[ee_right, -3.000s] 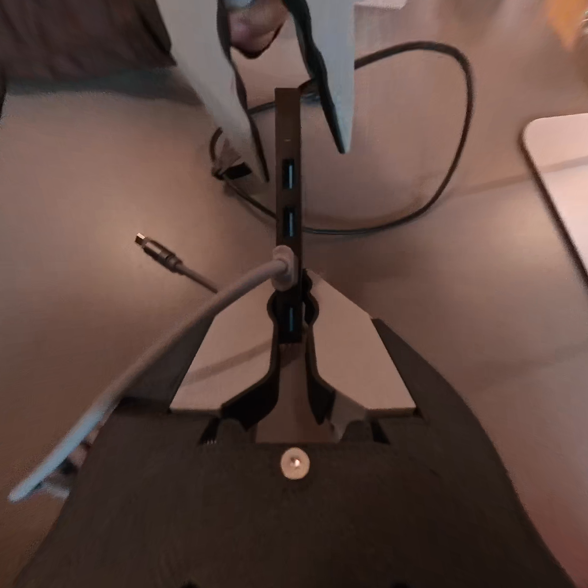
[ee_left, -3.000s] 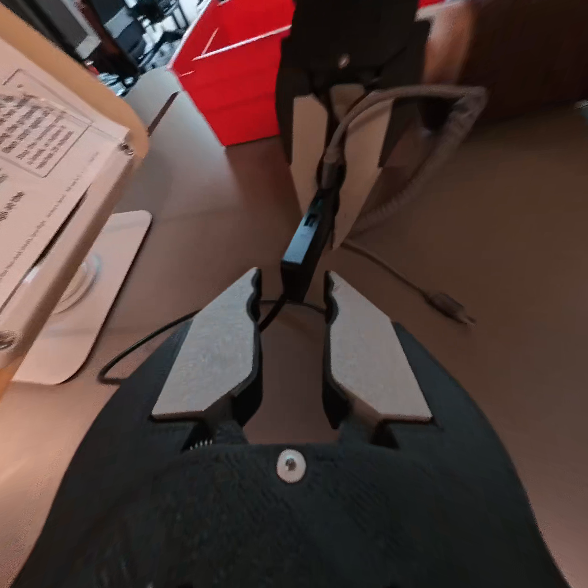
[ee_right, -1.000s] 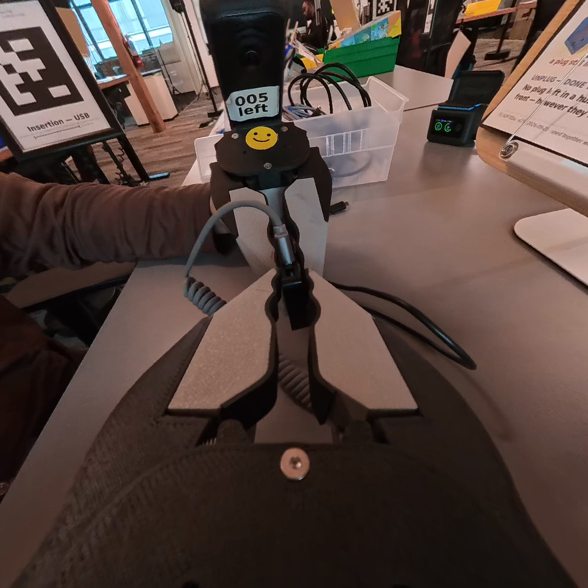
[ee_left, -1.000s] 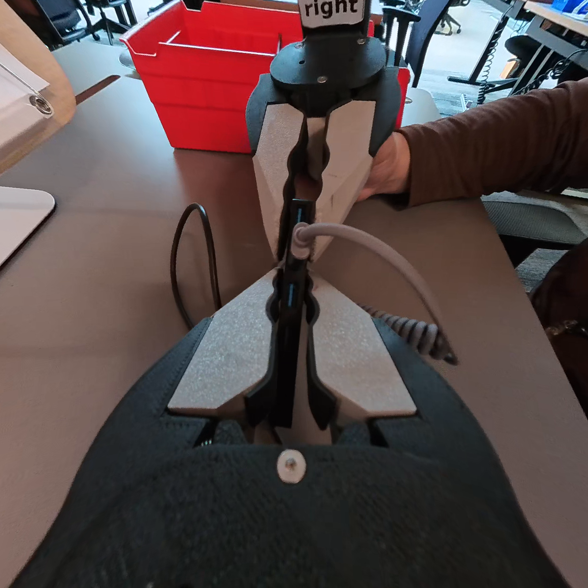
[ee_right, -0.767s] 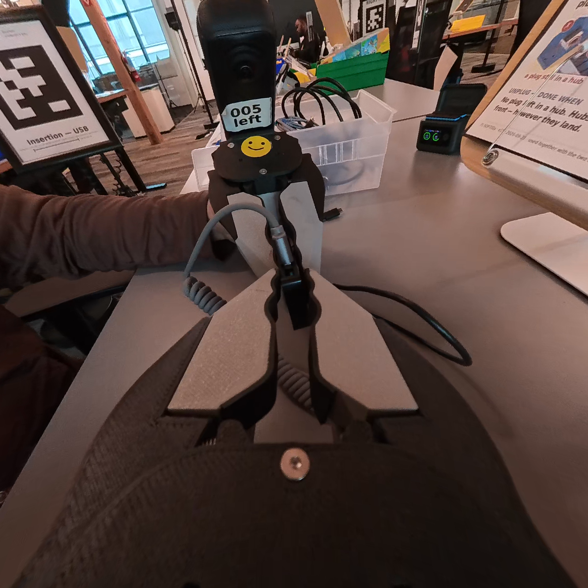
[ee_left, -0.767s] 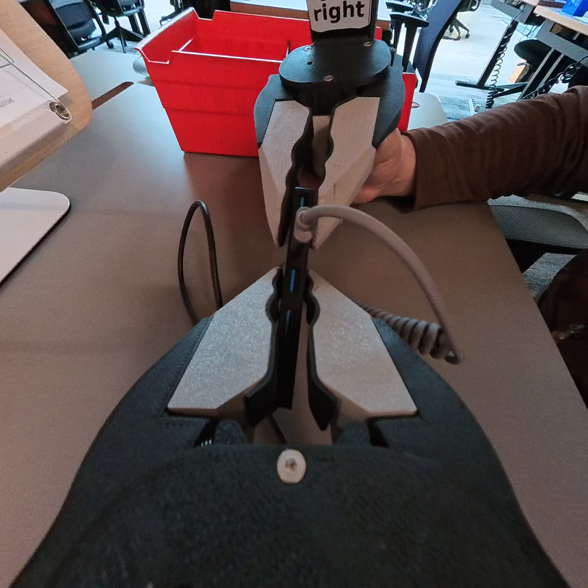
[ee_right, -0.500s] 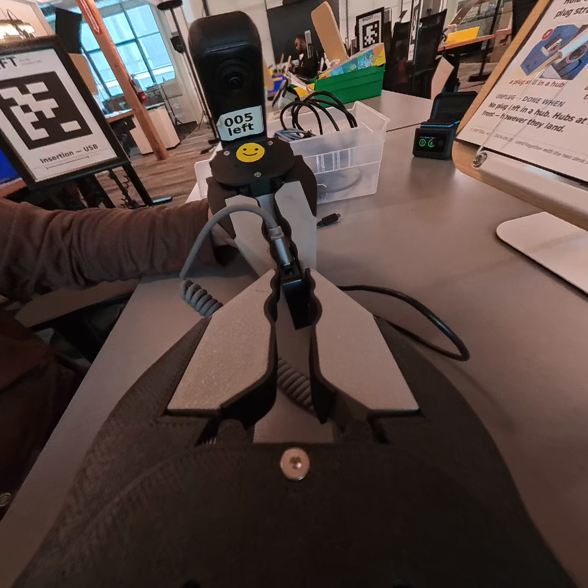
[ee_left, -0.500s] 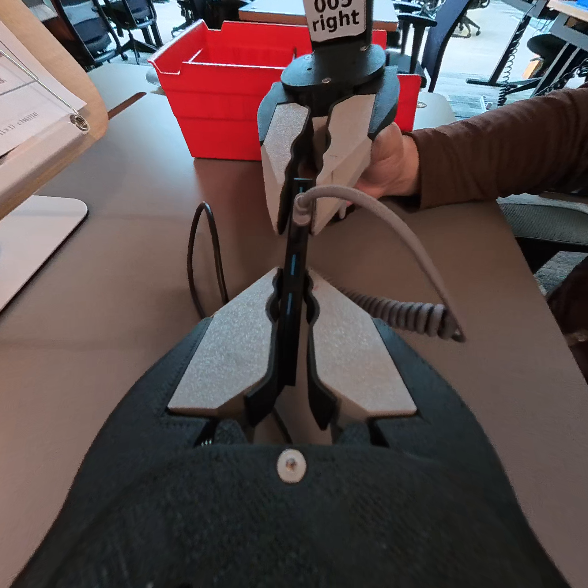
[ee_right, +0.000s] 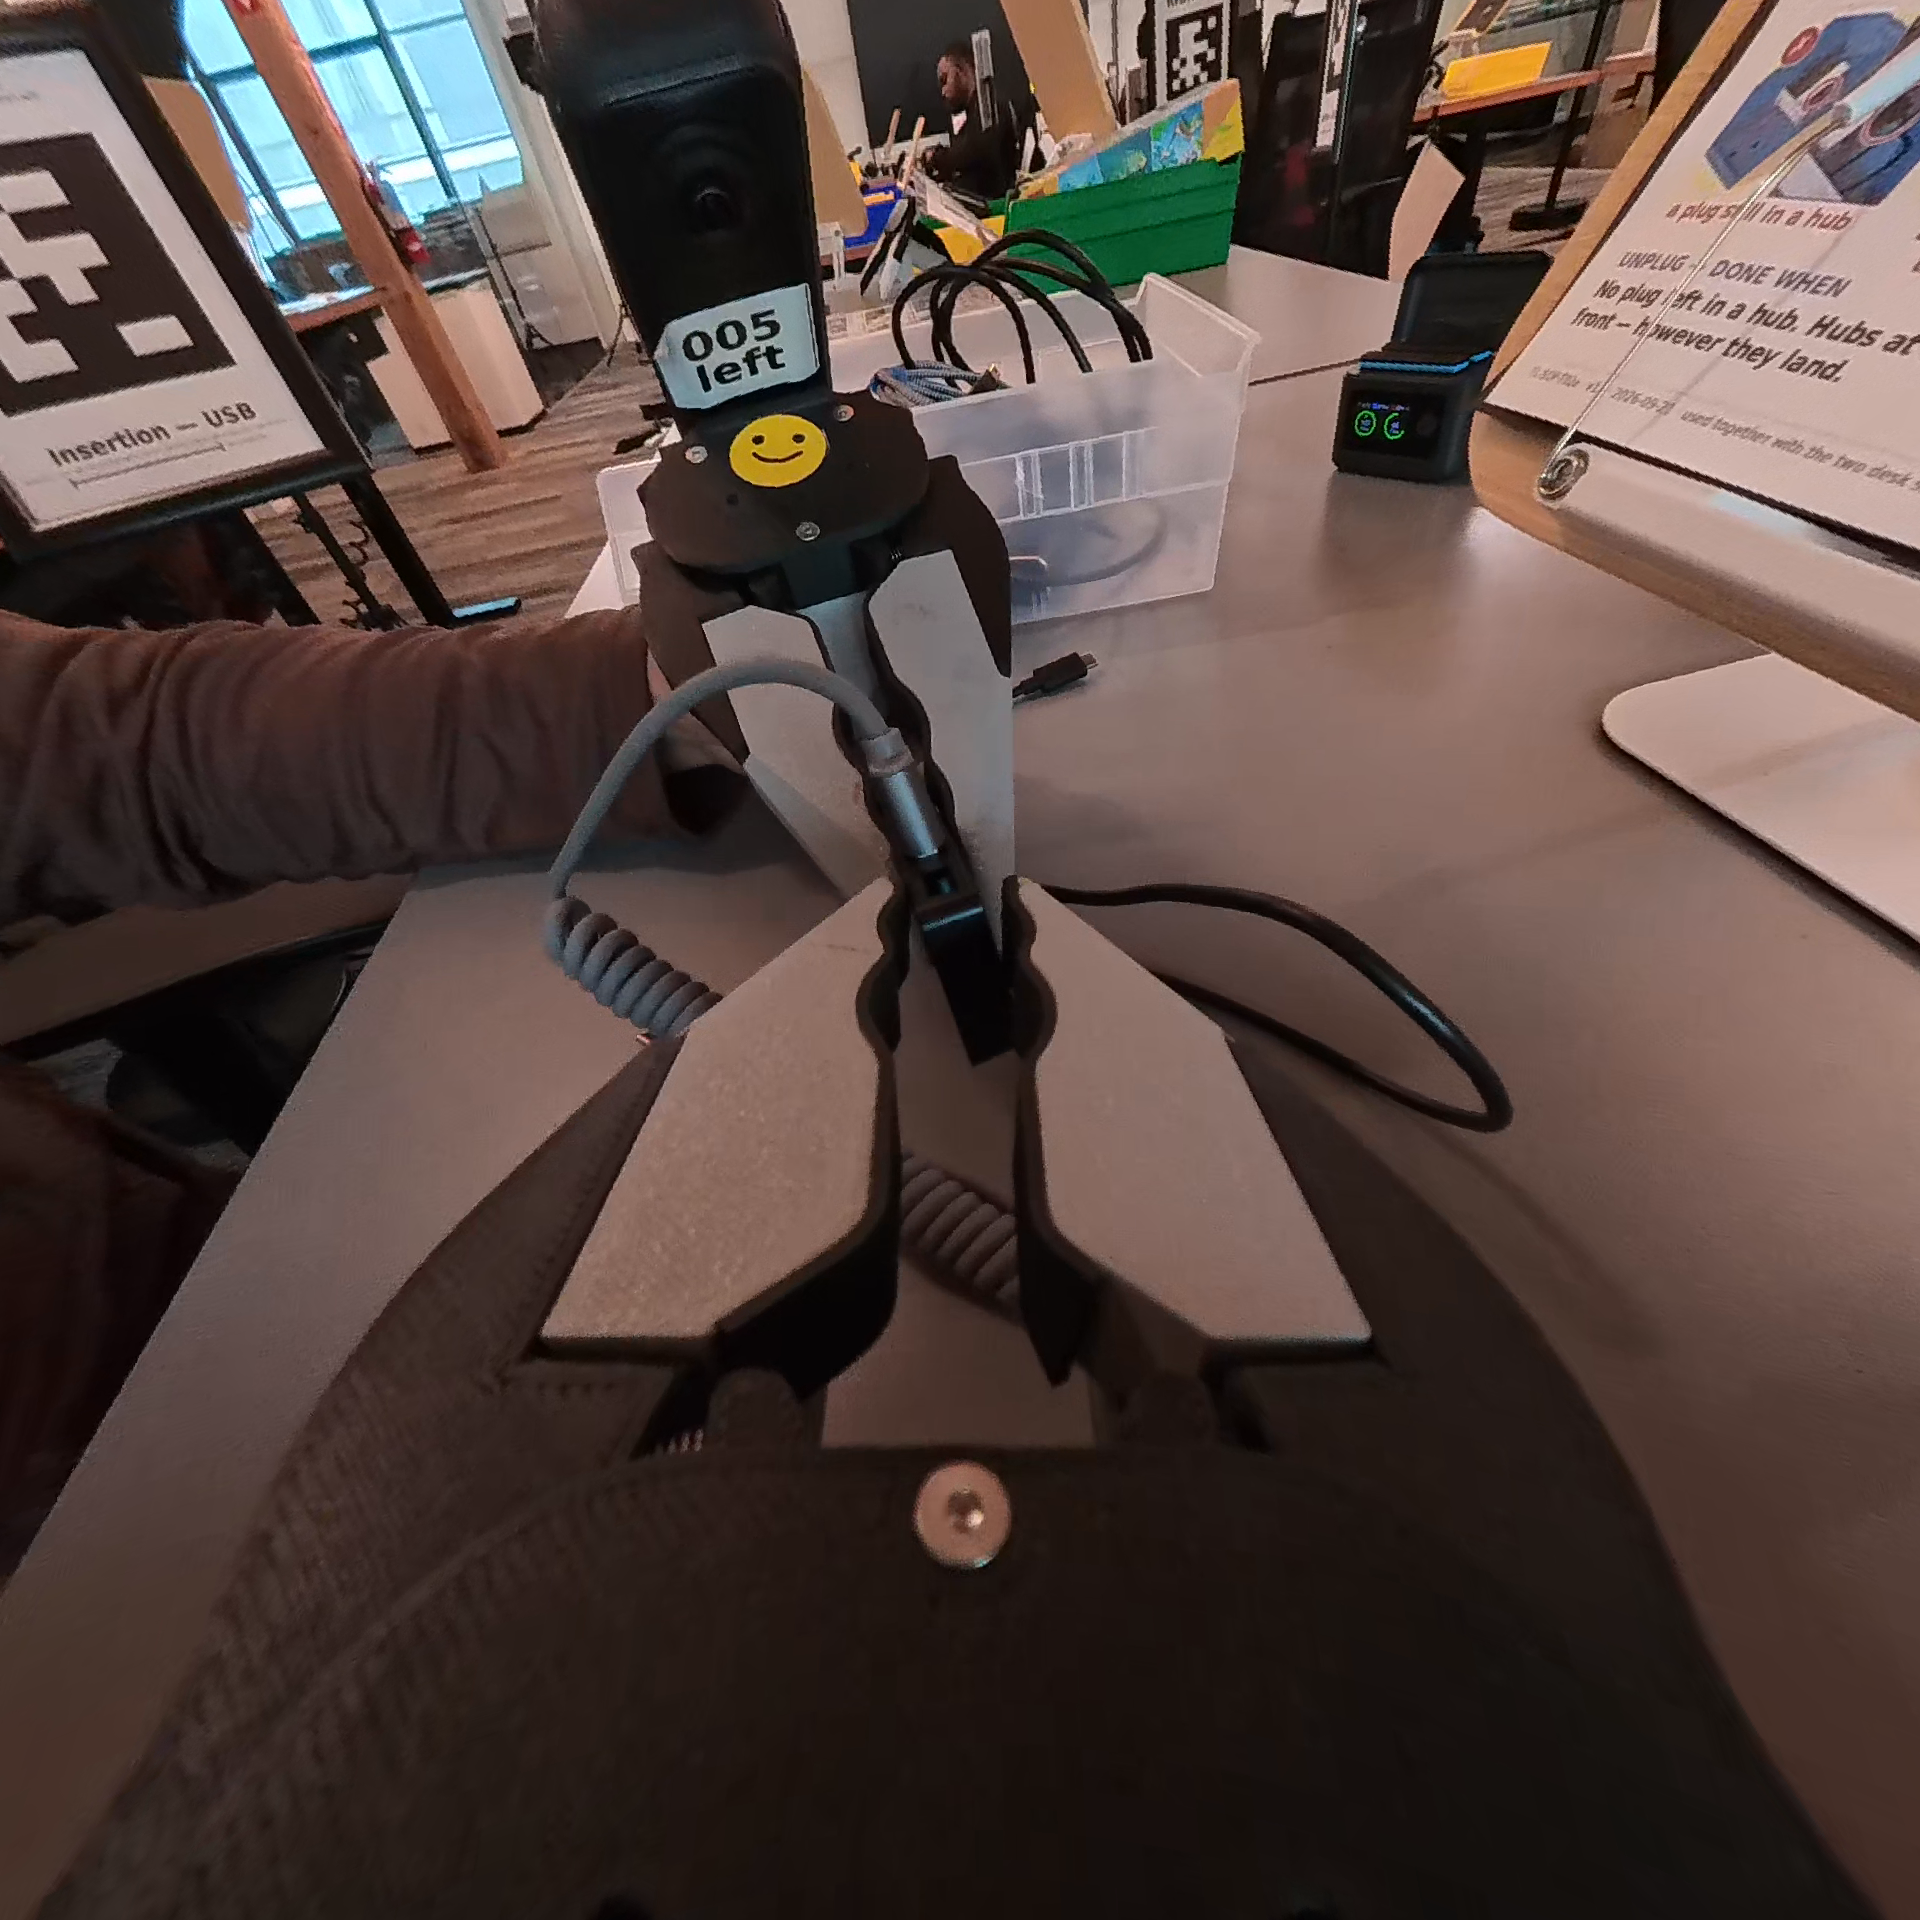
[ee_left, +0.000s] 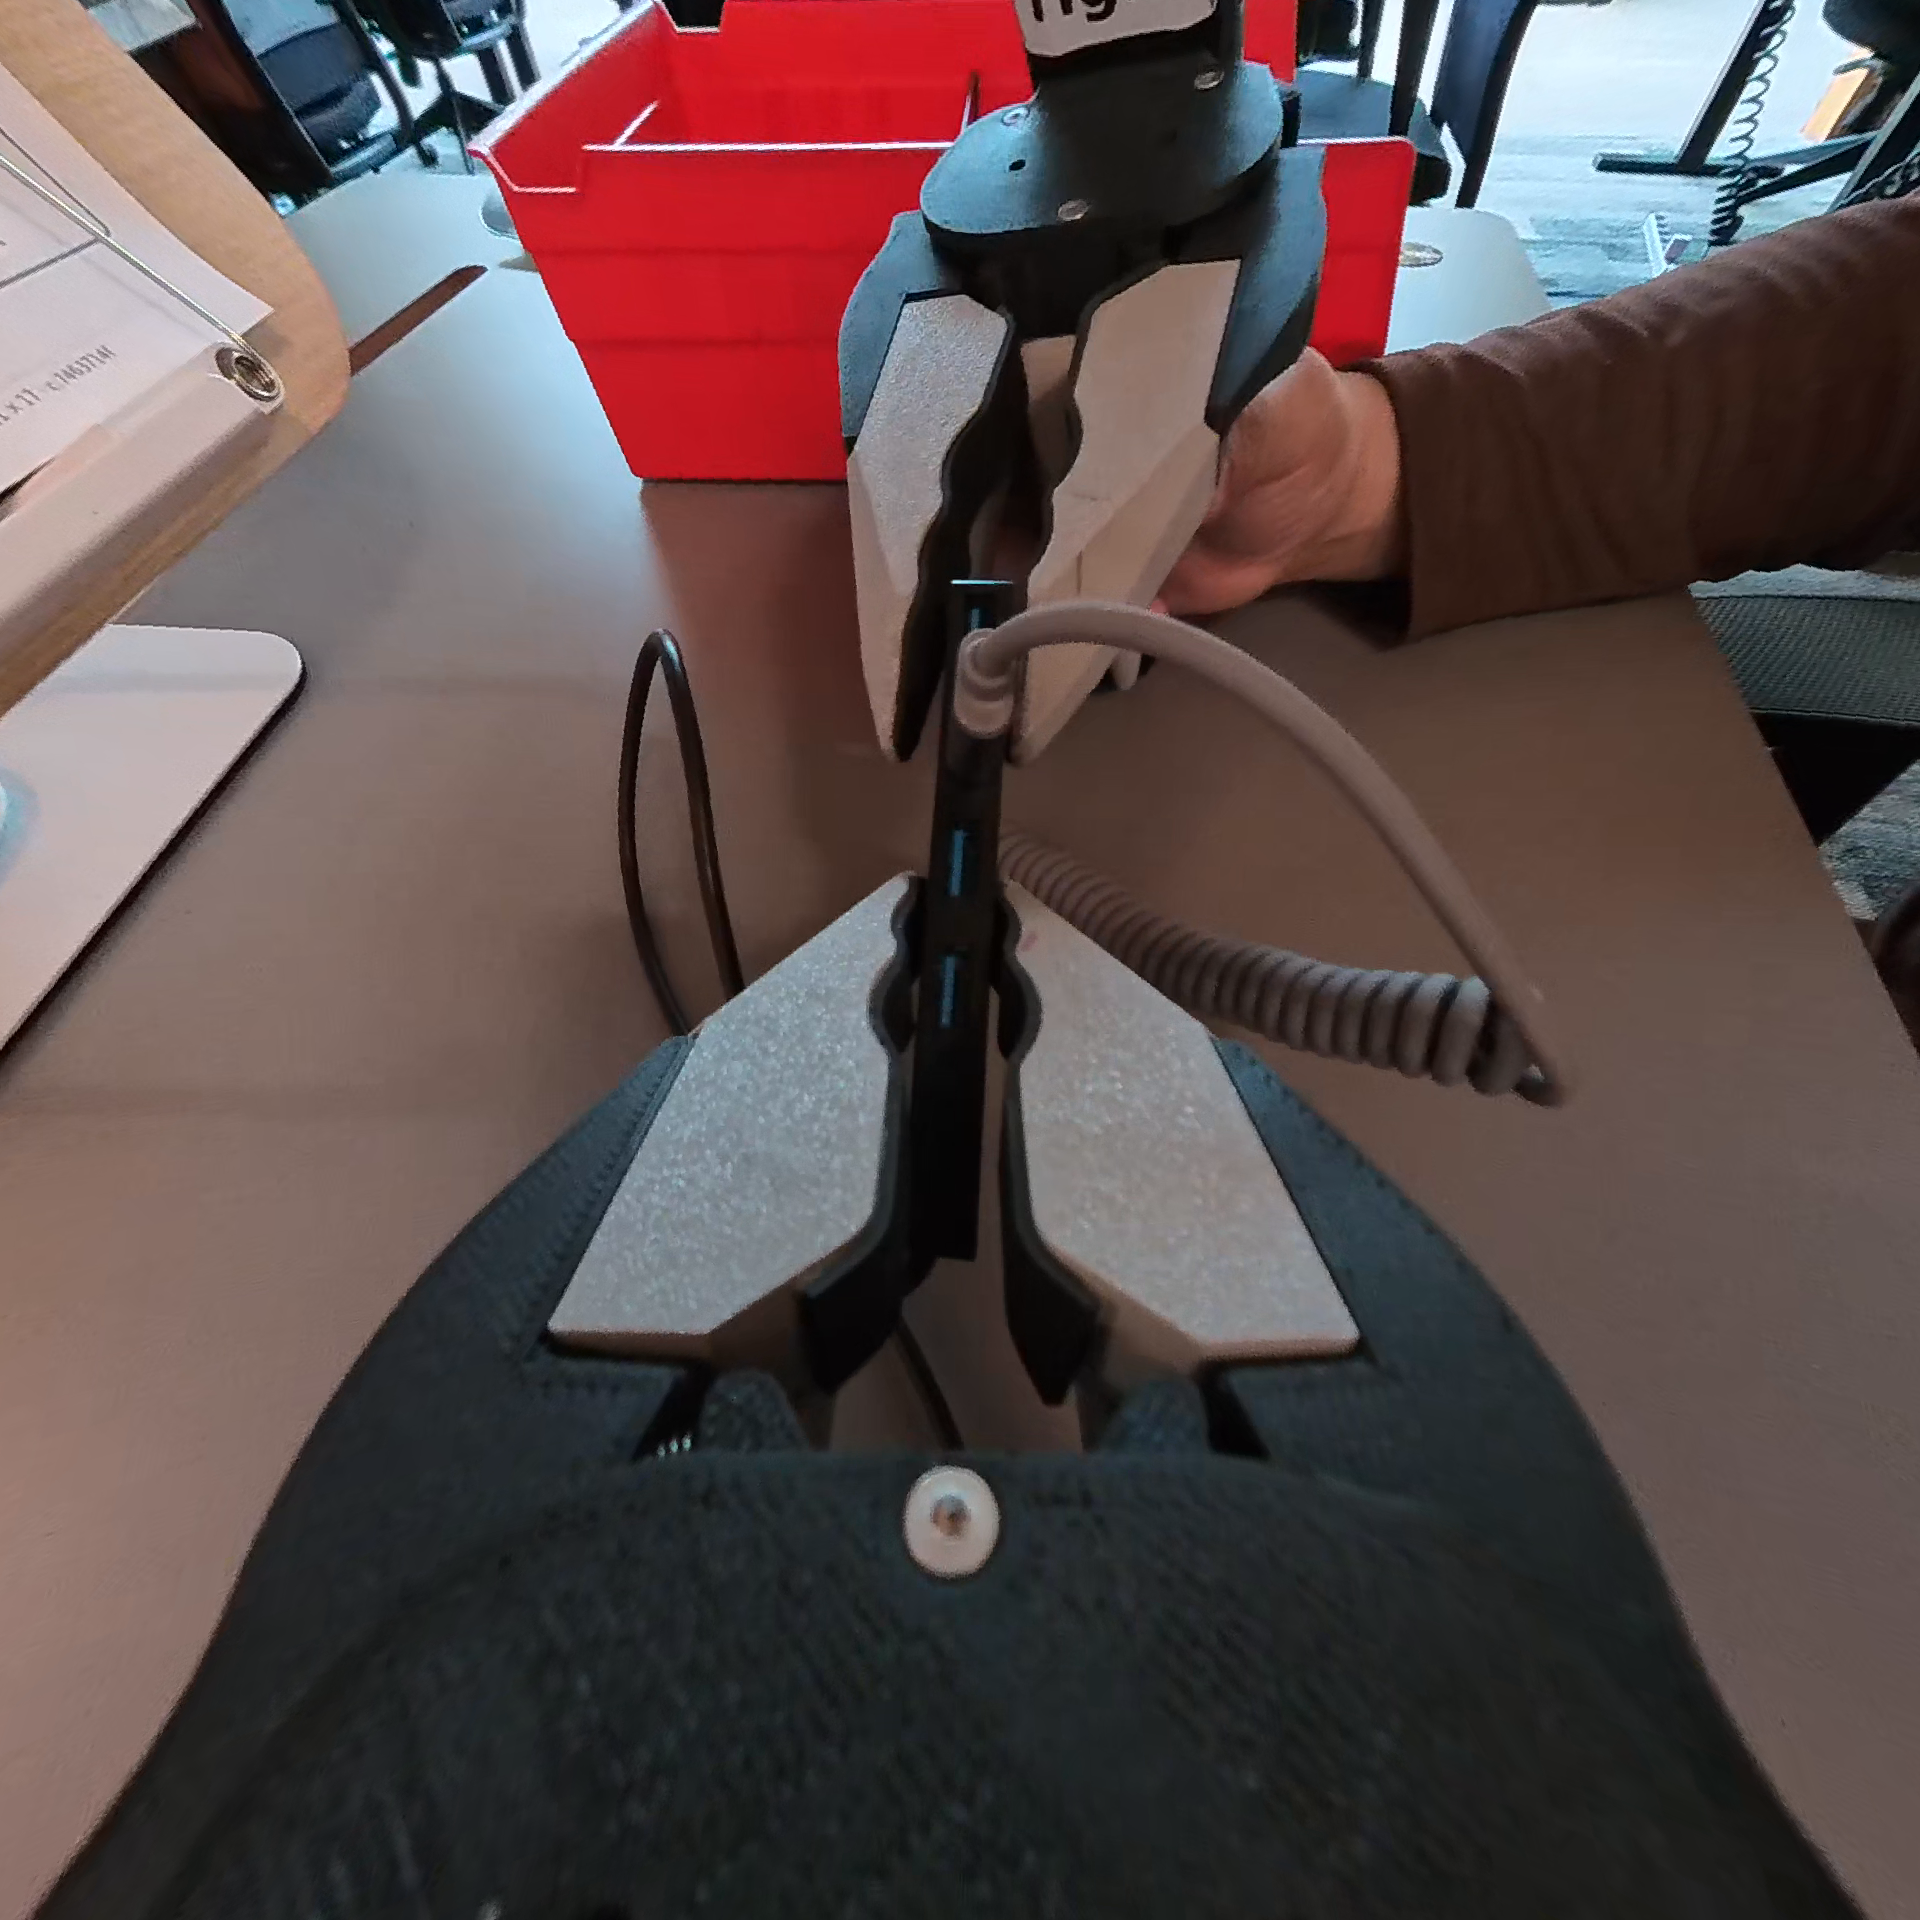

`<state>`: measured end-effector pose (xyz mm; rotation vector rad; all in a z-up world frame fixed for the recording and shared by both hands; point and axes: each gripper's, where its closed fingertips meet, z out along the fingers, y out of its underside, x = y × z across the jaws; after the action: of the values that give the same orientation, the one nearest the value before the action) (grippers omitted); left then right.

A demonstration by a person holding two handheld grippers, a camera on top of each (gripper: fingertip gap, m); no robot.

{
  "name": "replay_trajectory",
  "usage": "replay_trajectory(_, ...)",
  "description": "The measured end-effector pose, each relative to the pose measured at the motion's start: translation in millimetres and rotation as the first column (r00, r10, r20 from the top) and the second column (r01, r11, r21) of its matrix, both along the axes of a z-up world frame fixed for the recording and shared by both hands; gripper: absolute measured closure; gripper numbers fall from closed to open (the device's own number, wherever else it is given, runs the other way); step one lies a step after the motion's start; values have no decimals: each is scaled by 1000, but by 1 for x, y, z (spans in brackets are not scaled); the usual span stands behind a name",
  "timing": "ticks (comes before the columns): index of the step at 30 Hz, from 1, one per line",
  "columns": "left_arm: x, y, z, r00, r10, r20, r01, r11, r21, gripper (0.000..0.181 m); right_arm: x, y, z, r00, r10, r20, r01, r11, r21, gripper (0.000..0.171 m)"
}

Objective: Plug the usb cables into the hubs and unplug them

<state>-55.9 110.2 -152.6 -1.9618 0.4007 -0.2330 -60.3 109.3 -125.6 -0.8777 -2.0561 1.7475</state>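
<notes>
A slim black USB hub [ee_left: 961, 810] with blue ports is clamped between my left gripper's [ee_left: 956, 894] fingers and sticks out forward above the table. A grey cable's plug [ee_left: 977, 686] sits in a port near its far end, and its coiled part [ee_left: 1247, 987] hangs to the right. My right gripper [ee_left: 961, 748] faces me, its fingers on either side of the hub's far end. In the right wrist view my right gripper [ee_right: 954, 904] stands slightly open around the hub's end [ee_right: 966, 966], which leans on the right finger. The plug [ee_right: 904, 800] rises just beyond, in front of the left gripper [ee_right: 930, 852].
The hub's black cable [ee_right: 1351, 987] loops on the grey table. A red bin [ee_left: 748, 312] stands behind the right gripper. A clear bin [ee_right: 1122, 478] of cables, a loose plug [ee_right: 1060, 670], a small black device [ee_right: 1413, 405] and a sign stand's white base [ee_right: 1766, 779] are nearby. Less than 4 cm separates the two grippers' tips.
My left gripper, open three seconds ago, has shut on the hub. The right gripper's jaws have loosened, and it has drawn back along the hub, so more hub shows between the grippers.
</notes>
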Motion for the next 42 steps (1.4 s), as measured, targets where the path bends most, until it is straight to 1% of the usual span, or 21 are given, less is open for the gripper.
replay_trajectory(4,1,0,-1,1000,-7,13,7,1000,-8,172,0,-2,0,1000,4,4,-4,1000,-3,157)
replay_trajectory(10,2,1,-4,1000,-13,3,13,1000,-26,172,-1,-4,-2,1000,-6,-15,7,999,35,158)
replay_trajectory(19,1,1,-5,1000,-2,-4,1,999,-34,173,-3,-5,3,999,-17,-42,19,999,36,157)
replay_trajectory(24,3,0,-6,1000,-14,1,14,999,-44,172,-1,-7,10,996,-19,-88,22,999,35,157)
replay_trajectory(27,4,1,-13,999,-14,-35,12,997,-77,172,2,-9,18,995,-6,-102,7,1000,1,164)
replay_trajectory(28,4,1,-14,999,-7,-47,4,997,-81,172,3,-11,16,995,4,-96,-3,1000,10,168)
replay_trajectory(30,4,1,-13,999,-14,-42,10,997,-76,172,4,-11,17,994,3,-113,0,1000,28,168)
replay_trajectory(36,4,1,-15,997,-6,-71,0,997,-80,173,6,-13,13,990,11,-137,2,996,95,165)
replay_trajectory(37,5,1,-16,997,-7,-74,1,997,-83,173,6,-12,13,990,7,-142,8,994,105,167)
replay_trajectory(42,5,2,-19,996,-11,-86,2,995,-104,173,7,-11,8,984,12,-179,25,979,200,167)
